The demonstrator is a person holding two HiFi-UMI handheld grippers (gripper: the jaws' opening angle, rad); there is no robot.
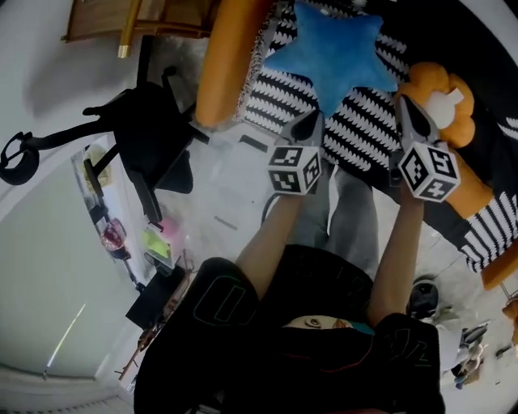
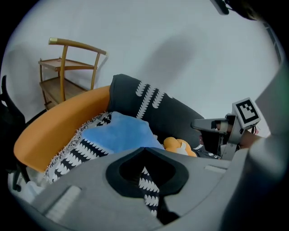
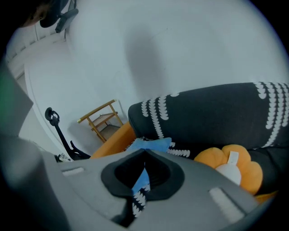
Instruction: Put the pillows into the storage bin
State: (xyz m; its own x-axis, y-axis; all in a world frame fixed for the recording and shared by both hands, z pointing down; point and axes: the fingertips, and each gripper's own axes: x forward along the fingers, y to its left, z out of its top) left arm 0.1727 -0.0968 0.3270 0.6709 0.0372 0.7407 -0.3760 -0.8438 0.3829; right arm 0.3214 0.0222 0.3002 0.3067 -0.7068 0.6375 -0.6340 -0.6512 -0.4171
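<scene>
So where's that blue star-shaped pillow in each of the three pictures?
Head view: the blue star pillow is at top centre, lying on the black-and-white throw.
Left gripper view: it is left of centre, on the same throw.
Right gripper view: it is small, just below centre.
Shared landmark: the orange pumpkin pillow, to the star's right in all three views.

Blue star pillow (image 1: 336,48): 1 point hidden behind left hand-held gripper (image 1: 312,119). Orange pumpkin pillow (image 1: 421,78): part covered by right hand-held gripper (image 1: 409,111). Wooden chair (image 1: 162,16): cut by top edge.
</scene>
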